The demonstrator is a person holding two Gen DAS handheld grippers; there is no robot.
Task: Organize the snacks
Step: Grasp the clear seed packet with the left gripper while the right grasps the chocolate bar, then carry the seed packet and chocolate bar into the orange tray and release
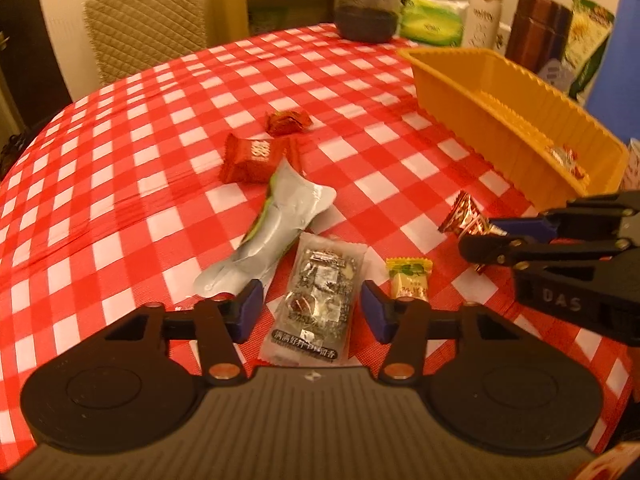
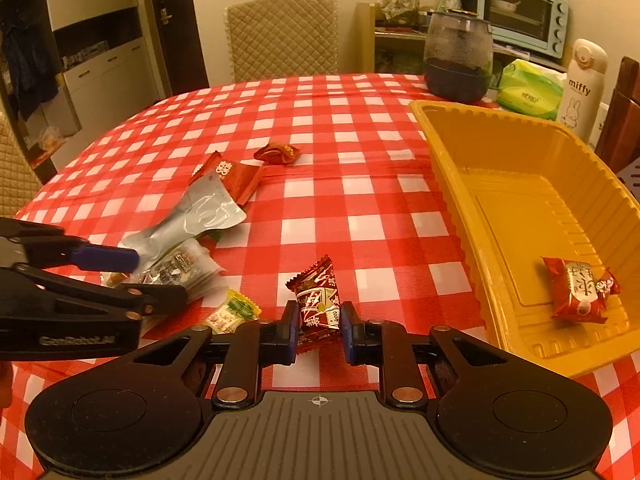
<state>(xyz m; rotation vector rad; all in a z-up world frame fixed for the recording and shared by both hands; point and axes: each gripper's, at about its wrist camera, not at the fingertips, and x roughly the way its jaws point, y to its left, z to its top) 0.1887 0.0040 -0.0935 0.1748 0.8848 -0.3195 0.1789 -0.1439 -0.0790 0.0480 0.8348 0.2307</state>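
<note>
Both wrist views close, angled down over checked tablecloth; share scattered snacks, yellow tray.

The white insulated bottle at two o'clock on the table carried the word "miffy" above a small rabbit drawing. On the black body of the right gripper, seen from the left wrist at three o'clock, white letters read "DAS". The clear plastic snack packet between the left gripper's fingers bore a black band of white Chinese characters, too blurred to read surely.
</note>
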